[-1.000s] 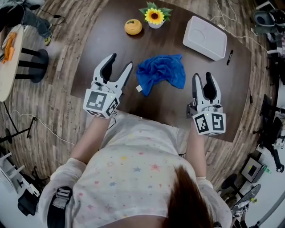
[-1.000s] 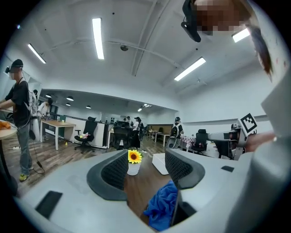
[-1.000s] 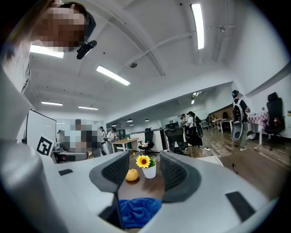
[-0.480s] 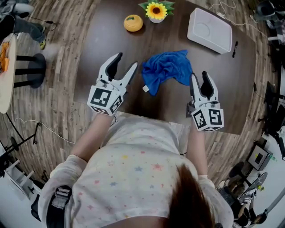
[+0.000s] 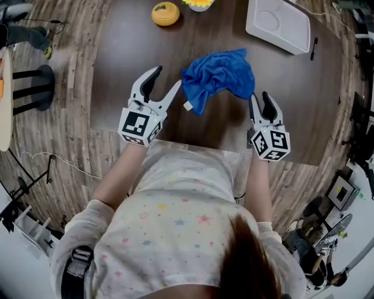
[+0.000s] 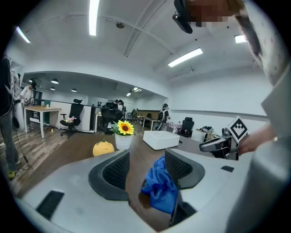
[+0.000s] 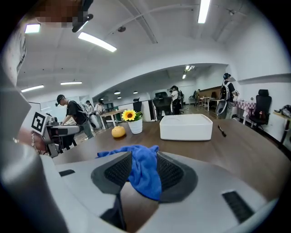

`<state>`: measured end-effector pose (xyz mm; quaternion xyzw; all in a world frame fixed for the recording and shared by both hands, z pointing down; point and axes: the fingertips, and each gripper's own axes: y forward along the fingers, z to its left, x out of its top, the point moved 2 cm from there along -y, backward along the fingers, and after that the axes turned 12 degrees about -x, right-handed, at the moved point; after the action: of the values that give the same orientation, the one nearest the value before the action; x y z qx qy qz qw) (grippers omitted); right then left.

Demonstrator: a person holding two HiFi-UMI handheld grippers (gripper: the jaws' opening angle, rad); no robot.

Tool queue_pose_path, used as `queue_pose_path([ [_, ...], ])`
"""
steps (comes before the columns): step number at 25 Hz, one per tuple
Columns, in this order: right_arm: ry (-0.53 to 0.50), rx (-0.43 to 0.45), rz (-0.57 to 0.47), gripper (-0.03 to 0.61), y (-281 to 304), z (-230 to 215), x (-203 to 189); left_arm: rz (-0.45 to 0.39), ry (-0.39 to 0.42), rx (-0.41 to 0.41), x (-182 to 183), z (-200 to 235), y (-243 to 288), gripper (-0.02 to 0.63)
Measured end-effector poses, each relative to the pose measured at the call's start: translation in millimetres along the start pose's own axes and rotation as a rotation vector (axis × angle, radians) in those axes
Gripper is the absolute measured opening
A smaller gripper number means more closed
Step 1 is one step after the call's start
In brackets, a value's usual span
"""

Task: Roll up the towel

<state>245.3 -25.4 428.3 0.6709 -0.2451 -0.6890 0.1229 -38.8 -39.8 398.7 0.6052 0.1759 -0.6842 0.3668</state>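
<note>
A crumpled blue towel [image 5: 217,76] lies on the dark brown table [image 5: 128,52], with a small white tag at its near left corner. My left gripper [image 5: 167,78] is open just left of the towel, its right finger close to the towel's edge. My right gripper [image 5: 260,98] is open at the towel's near right corner, with nothing held. In the left gripper view the towel [image 6: 159,186] shows ahead between the jaws of the left gripper [image 6: 145,159]. In the right gripper view the towel [image 7: 143,170] fills the gap of the right gripper [image 7: 144,159].
A white box [image 5: 279,26] stands at the far right with a black pen [image 5: 314,48] beside it. An orange pumpkin-shaped thing [image 5: 165,13] and a sunflower pot [image 5: 200,3] sit at the far edge. A black stool [image 5: 35,90] stands left of the table.
Both grippers have moved forward to the towel's two sides. The right gripper's jaws have drawn closer together. The towel lies as before.
</note>
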Motion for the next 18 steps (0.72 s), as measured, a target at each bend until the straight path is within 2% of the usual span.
queue_pose_path([
  [5, -0.036, 0.015, 0.088, 0.155, 17, -2, -34, 0.048, -0.013, -0.018, -25, -10, 7, 0.233],
  [8, -0.046, 0.018, 0.13, 0.155, 25, -6, -49, 0.07, -0.016, -0.057, -39, -24, 14, 0.233],
  [12, -0.078, 0.022, 0.182, 0.161, 29, -15, -63, 0.114, -0.033, -0.144, -57, -51, 28, 0.233],
  [18, -0.092, 0.028, 0.226, 0.183, 36, -13, -76, 0.214, -0.077, -0.317, -90, -84, 38, 0.233],
])
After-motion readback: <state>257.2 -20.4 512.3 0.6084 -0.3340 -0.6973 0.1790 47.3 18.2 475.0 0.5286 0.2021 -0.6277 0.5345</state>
